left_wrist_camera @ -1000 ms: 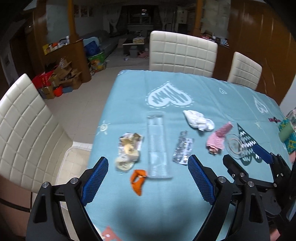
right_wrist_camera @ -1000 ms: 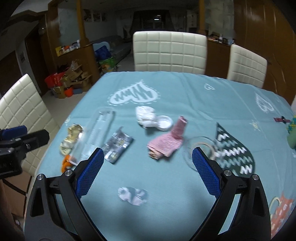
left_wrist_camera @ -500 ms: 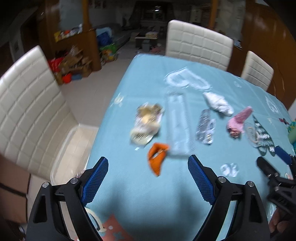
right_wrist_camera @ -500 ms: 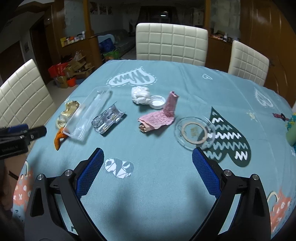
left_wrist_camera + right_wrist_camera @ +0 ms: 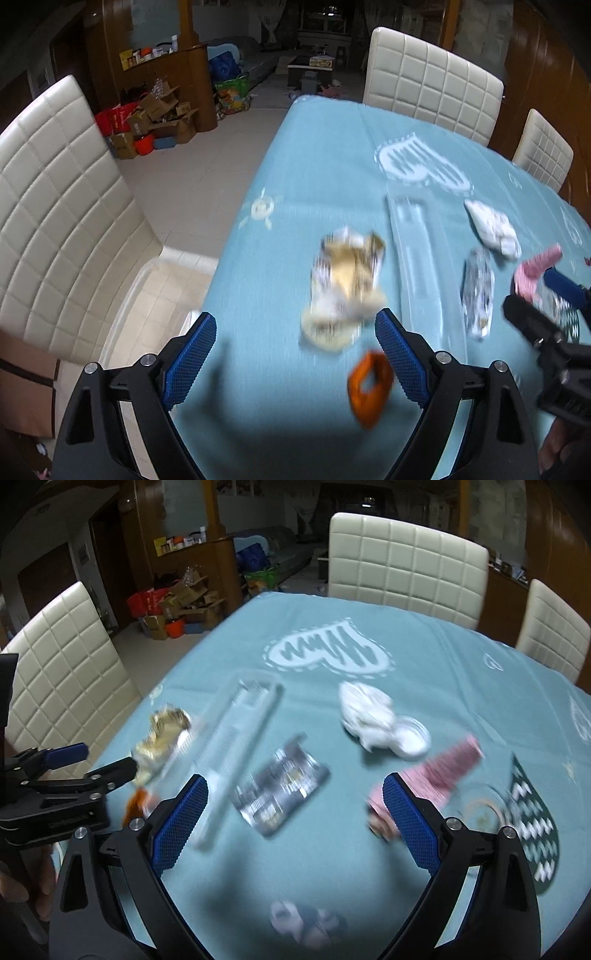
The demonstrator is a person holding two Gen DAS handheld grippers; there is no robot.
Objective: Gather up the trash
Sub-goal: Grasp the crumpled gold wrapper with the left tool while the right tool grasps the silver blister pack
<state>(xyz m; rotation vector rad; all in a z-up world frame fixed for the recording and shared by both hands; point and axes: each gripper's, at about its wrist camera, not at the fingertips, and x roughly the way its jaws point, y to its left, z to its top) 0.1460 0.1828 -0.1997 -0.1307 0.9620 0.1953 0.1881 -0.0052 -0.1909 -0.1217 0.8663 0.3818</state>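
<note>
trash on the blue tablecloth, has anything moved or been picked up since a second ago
None of the trash has moved or been picked up. Both hand-held grippers have come down closer: the left hand-held gripper now hangs over the crumpled gold wrapper and orange scrap, the right hand-held gripper over the silver foil blister pack. Both are open and empty, as before. The clear plastic tray and white tissue lie unchanged.

We see trash on the teal cloth | gold crumpled wrapper (image 5: 347, 280) left | orange scrap (image 5: 369, 387) nearest | clear tray (image 5: 236, 753) | foil blister pack (image 5: 284, 790) | white tissue (image 5: 369, 716) | pink paper (image 5: 439, 771) right
</note>
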